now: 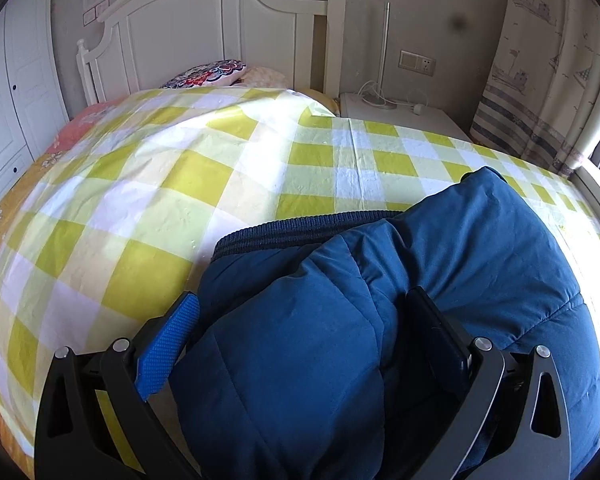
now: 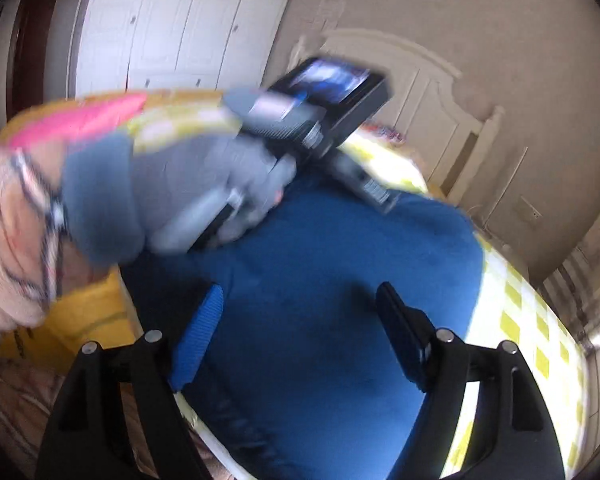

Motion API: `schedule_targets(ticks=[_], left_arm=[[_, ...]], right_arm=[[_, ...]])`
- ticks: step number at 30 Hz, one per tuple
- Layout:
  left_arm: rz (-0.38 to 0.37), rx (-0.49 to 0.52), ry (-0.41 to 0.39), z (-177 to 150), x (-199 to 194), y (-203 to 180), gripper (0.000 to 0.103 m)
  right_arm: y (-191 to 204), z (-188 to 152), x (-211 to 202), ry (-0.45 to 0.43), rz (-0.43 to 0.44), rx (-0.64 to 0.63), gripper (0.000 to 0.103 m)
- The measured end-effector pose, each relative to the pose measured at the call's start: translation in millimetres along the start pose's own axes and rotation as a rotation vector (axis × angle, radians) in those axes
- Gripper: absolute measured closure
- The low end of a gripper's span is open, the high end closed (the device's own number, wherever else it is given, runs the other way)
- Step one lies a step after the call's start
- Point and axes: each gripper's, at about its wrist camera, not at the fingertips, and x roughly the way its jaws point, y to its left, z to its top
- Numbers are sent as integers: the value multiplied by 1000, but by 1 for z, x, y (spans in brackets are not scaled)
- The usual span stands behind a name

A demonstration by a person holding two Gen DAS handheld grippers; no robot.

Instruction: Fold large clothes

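Blue padded jacket [image 1: 380,320] lying bunched on the bed [image 1: 140,208], over the yellow-checked sheet, well short of the white headboard [image 1: 204,36]. Ribbed hem [image 1: 300,232] turned toward the headboard.

Left gripper [image 1: 300,336] low over the jacket, a thick fold of padding filling the gap between its fingers [image 1: 168,352]. Cannot tell whether those fingers squeeze the fabric or merely straddle it. Seen from the right wrist view, gloved left hand [image 2: 204,192] wrapped round the handle, just above the jacket.

Right gripper [image 2: 300,340] spread wide, holding nothing; blue fabric visible beneath and between its fingers [image 2: 198,340], no sign of contact. Heavy blur across that view.

Risks from here, as judgement only:
- Puffy padding likely to spring back, so a shallow pinch probably slips off mid-fold.
- Grabbing only the top layer would drag one panel and leave the fold crooked.
- Snagging the loose sheet together with the jacket would pull bedding along.
- Grippers close together over the jacket, so a hasty move risks a knock between them.
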Motion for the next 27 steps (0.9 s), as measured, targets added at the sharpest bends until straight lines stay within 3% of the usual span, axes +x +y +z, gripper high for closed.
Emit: schedule_targets(ticks=[4,9,15,27], left_arm=[[-3,-3,-2,-1,0,0,4],[-3,-2,-4,-1,0,1,4],[0,3,-2,0,0,1,4],[-4,1,-1,-1,0,0,4]], right_arm=[[-8,-3,4,0,57,58,24],[-2,-6,5,-11,39,50,23],[18,-16,9,-35,-45,-23,23],[10,-22,11,-80,-12,12,23]])
